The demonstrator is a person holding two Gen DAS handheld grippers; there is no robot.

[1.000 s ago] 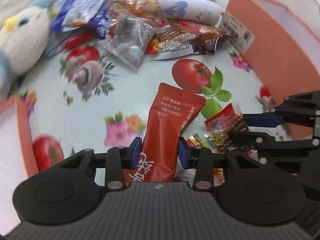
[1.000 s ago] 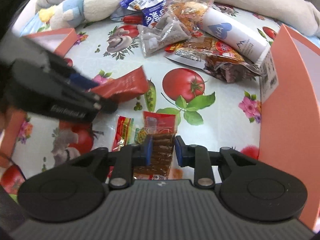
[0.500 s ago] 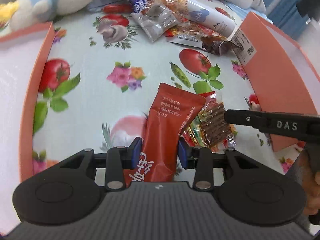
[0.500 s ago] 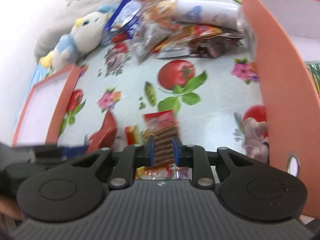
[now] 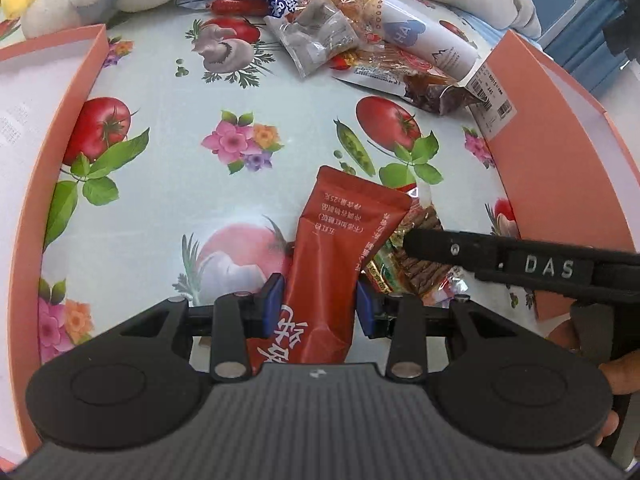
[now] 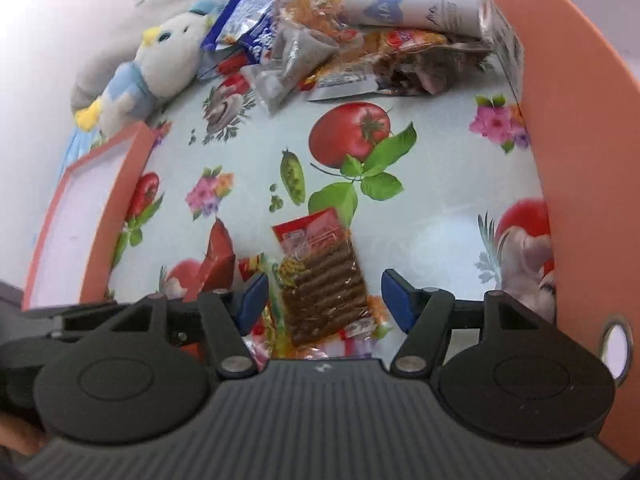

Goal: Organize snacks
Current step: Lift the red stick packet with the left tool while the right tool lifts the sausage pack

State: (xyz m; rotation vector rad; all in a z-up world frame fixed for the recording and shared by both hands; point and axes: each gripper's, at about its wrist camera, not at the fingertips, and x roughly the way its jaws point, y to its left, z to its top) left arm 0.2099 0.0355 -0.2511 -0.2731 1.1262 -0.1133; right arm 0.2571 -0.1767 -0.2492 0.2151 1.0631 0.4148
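My left gripper (image 5: 318, 304) is shut on a dark red snack pouch (image 5: 340, 256) with white Chinese print, held above the flowered tablecloth. My right gripper (image 6: 324, 294) is open. A clear packet of brown sticks with a red header (image 6: 320, 276) lies between its spread fingers, on other small packets on the table. The same packet (image 5: 420, 240) shows in the left wrist view, partly behind the right gripper's black body. The red pouch (image 6: 218, 260) shows at the left in the right wrist view.
An orange box (image 5: 52, 140) lies at the left and a taller orange box (image 5: 560, 168) at the right. A heap of snack packets (image 5: 320, 36), a white tube (image 5: 424, 44) and a plush toy (image 6: 160, 68) lie at the back.
My right gripper has opened; the brown stick packet it held now lies loose between the fingers. My left gripper still holds the red pouch and has shifted slightly.
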